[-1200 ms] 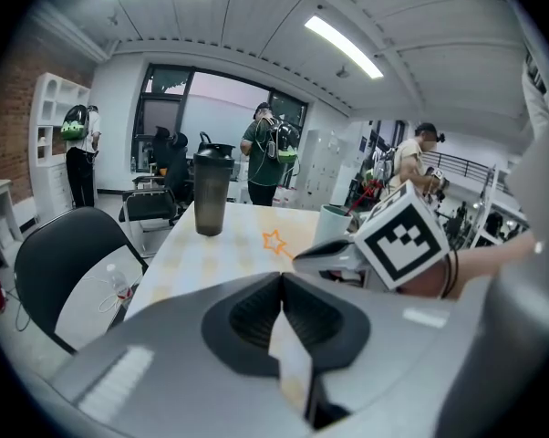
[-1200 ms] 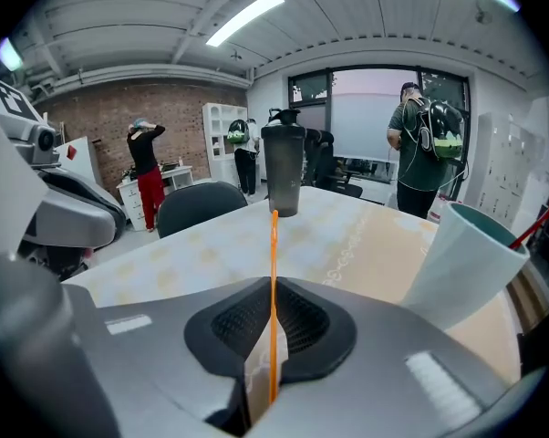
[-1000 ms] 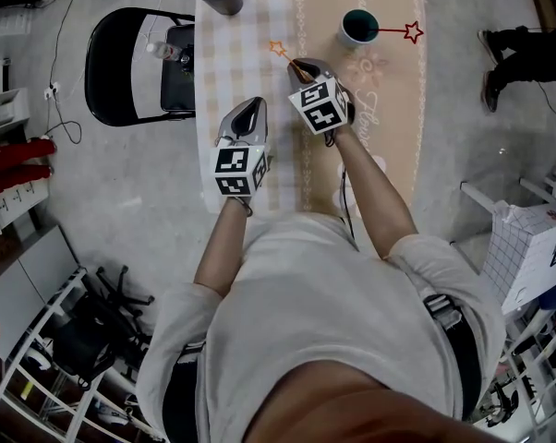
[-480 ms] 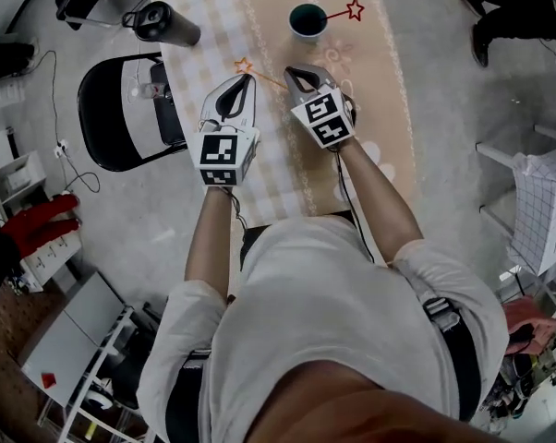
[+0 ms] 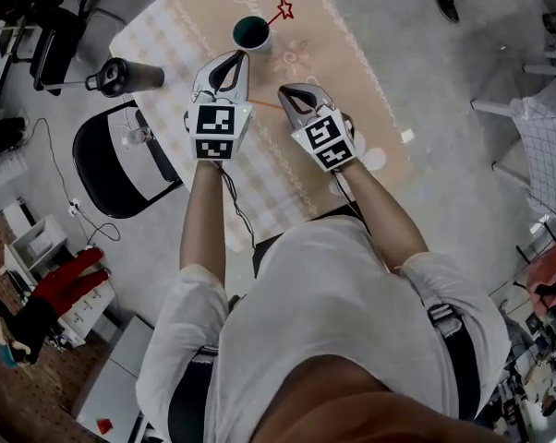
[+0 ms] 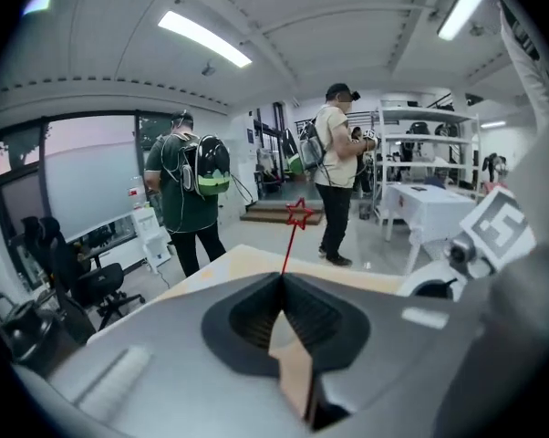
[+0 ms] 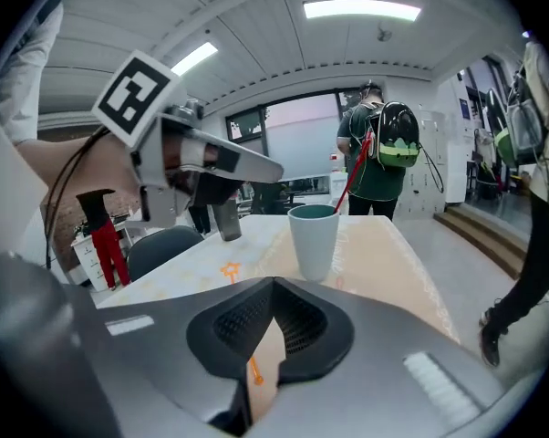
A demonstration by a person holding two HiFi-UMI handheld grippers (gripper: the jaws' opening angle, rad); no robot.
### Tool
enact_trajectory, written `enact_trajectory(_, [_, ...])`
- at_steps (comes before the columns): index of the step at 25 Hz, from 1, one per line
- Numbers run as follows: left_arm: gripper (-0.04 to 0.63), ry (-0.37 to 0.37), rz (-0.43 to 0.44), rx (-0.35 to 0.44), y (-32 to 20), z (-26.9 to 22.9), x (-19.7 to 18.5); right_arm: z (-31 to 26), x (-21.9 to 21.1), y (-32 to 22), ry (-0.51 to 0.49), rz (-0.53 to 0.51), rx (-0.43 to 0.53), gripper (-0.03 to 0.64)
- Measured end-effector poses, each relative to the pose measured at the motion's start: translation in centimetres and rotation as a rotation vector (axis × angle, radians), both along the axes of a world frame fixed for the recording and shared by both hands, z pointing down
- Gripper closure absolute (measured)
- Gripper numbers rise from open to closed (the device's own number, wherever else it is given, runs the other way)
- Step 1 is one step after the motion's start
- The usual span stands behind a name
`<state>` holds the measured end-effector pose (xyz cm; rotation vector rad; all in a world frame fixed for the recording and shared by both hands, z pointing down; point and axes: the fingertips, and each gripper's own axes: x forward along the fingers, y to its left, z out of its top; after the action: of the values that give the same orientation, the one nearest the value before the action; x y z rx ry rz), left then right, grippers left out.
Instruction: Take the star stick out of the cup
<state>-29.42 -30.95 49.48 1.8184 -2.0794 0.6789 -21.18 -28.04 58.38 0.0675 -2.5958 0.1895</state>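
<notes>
Head view: both claws hang over the counter (image 5: 356, 86), each pinched closed on nothing. The left claw (image 5: 230, 61) sits near the cup (image 5: 251, 32), where the red stick (image 5: 284, 9) leans out over the rim. An orange stick (image 5: 265, 105) lies flat on the counter between the claws.

Left gripper view: the jaws meet tip to tip, and the red stick's star (image 6: 298, 214) rises just beyond them.

Right gripper view: the right claw (image 7: 273, 283) is closed, facing the cup (image 7: 313, 240). The red stick (image 7: 352, 176) stands inside it, and the orange stick (image 7: 230, 270) lies near the tips.
</notes>
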Motion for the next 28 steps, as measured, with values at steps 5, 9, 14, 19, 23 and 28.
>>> enact_trajectory(5, [0.592, -0.075, 0.086, -0.054, -4.7, 1.0, 0.6, 0.6, 3.1, -1.9, 0.032, 0.031, 0.038, 0.618])
enact_trajectory(9, [0.562, -0.136, 0.108, -0.096, -7.0, 1.9, 0.6, 1.3, 5.6, -4.0, 0.053, 0.091, 0.031, 0.617])
enact_trajectory(14, [0.486, -0.147, 0.108, -0.124, -9.0, 3.2, 0.3, 1.2, 7.1, -5.1, 0.051, 0.125, 0.039, 0.617])
enact_trajectory(19, [0.515, -0.124, 0.102, -0.114, -10.1, 3.6, 0.4, 1.1, 8.4, -5.3, 0.054, 0.148, 0.042, 0.618])
enact_trajectory(23, [0.586, -0.090, 0.066, -0.006, -10.3, 1.0, 0.4, 1.0, 8.7, -5.4, 0.053, 0.154, 0.047, 0.617])
enact_trajectory(28, [0.589, -0.064, 0.027, 0.156, -9.5, -4.1, 0.6, 0.3, 8.1, -5.3, 0.024, 0.147, 0.060, 0.617])
